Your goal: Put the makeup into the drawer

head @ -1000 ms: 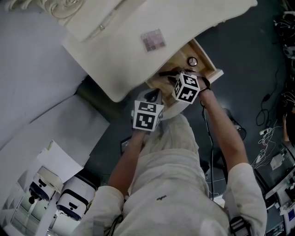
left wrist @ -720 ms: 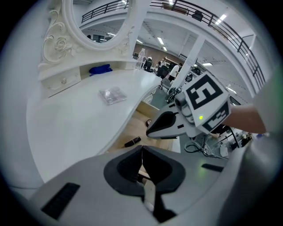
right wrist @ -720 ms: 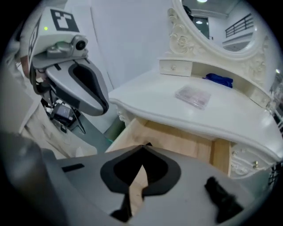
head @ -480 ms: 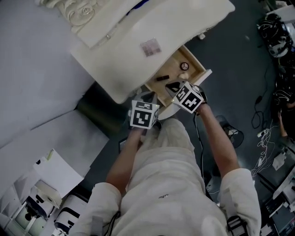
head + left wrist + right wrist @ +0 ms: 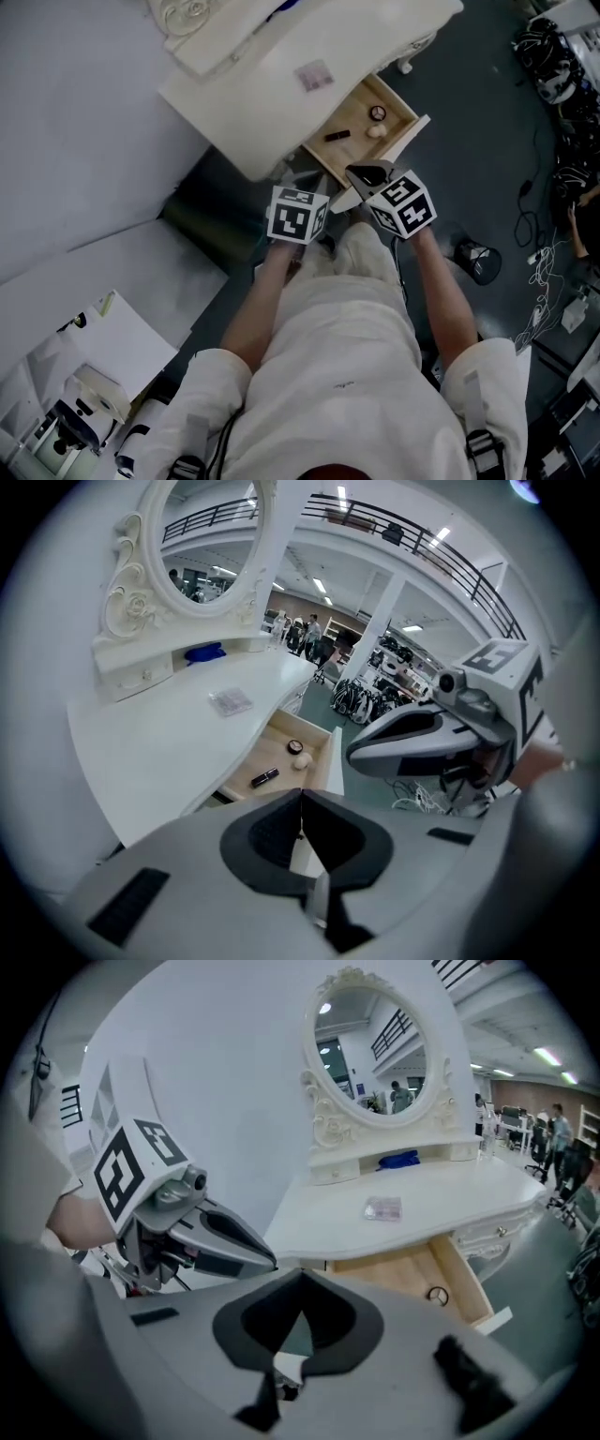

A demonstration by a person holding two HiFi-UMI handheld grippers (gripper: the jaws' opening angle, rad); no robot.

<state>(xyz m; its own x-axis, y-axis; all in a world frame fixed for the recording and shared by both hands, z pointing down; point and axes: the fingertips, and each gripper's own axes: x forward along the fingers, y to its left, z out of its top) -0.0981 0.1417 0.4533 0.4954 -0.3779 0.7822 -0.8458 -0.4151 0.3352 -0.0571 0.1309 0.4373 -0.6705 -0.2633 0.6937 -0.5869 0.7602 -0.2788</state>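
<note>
So, closest to me: the person has a gripper in each hand, both held up just short of the open drawer (image 5: 358, 156). The left gripper (image 5: 300, 799) has its dark ribbed pads pressed together with nothing in them. Same for the right gripper (image 5: 302, 1283): closed up, empty.

Inside the drawer, on the pale bare wood, there's a black lipstick tube (image 5: 337, 135) with its long axis lying across the drawer. Past it, toward the drawer's outer side, sit a little cream ball-shaped sponge (image 5: 375, 131) and a round dark compact (image 5: 378, 112).

Beyond the drawer's back edge, up on the glossy white dressing table (image 5: 244, 112), a small flat clear packet (image 5: 314, 75) lies by itself. My guess is that goes in next. It's straight out past both grippers and a bit to the left gripper's side, so the left looks to have the straighter reach, though it's close.

Further back from the drawer, something blue (image 5: 204, 652) sits under the carved oval mirror (image 5: 211, 536).
</note>
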